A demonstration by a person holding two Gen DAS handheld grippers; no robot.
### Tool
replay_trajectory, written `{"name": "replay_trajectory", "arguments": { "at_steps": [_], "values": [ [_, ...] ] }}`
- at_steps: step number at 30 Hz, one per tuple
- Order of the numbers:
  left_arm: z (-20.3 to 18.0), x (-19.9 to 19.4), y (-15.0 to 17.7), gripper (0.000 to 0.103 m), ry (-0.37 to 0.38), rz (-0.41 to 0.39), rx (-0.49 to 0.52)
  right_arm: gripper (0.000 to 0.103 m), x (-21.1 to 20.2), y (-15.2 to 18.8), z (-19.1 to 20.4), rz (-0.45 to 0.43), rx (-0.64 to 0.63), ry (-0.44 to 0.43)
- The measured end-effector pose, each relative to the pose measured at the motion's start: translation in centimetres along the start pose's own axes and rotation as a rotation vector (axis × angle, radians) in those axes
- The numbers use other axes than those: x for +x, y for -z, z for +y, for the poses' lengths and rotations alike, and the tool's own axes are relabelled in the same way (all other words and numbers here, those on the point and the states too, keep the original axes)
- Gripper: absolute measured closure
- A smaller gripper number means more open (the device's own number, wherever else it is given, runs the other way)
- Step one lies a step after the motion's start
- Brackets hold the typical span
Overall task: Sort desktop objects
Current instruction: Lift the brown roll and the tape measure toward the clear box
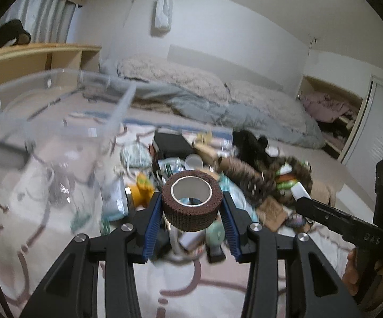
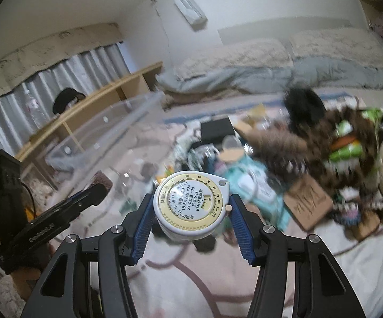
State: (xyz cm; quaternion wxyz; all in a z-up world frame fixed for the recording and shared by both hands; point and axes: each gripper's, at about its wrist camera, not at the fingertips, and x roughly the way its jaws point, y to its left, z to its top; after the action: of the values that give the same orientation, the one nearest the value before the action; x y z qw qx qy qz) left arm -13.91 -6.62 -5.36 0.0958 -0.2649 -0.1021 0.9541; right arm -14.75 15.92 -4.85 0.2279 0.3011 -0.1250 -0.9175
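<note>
Risk of dropping: brown tape roll (image 1: 191, 201) pinched only at its soft ribbed sides between the blue pads of the left gripper (image 1: 192, 206), so could squash or slip out. Round white tape measure (image 2: 191, 206) clamped by its smooth curved edge in the right gripper (image 2: 191, 212), likely to pop free if tilted or jolted. Both held up in the air above a cluttered heap of small items (image 1: 180, 159) on a pale patterned rug (image 2: 204, 278); a fall there means hunting through the mess. Clear plastic bin (image 1: 58, 100) off to the left, rim close enough to clip. Tape roll: dark brown, crinkled fabric texture, white core. Tape measure: yellow dial ring, printed numbers, small tab at one side
</note>
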Motion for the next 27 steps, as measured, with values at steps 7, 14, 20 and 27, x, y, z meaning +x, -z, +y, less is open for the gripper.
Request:
{"name": "replay_trajectory", "arguments": {
  "at_steps": [7, 14, 20, 27],
  "values": [
    [0.4, -1.4, -4.4, 0.060, -0.018, -0.105, 0.023, 0.046, -0.4, -4.3, 3.7, -0.084, -0.057, -0.048],
    [2.3, -3.2, -8.8, 0.060, -0.050, -0.232, 0.024, 0.046, 0.5, -7.5, 6.9, -0.121, -0.088, -0.057],
    [5.0, -4.1, -11.9, 0.060, -0.102, -0.295, 0.027, 0.046, 2.2, -10.0, 9.6, -0.136, -0.104, -0.120],
    [9.3, -4.1, -13.8, 0.060, -0.229, -0.323, 0.042, 0.046, 6.0, -11.9, 13.2, -0.100, -0.131, -0.206]
  ]
}}
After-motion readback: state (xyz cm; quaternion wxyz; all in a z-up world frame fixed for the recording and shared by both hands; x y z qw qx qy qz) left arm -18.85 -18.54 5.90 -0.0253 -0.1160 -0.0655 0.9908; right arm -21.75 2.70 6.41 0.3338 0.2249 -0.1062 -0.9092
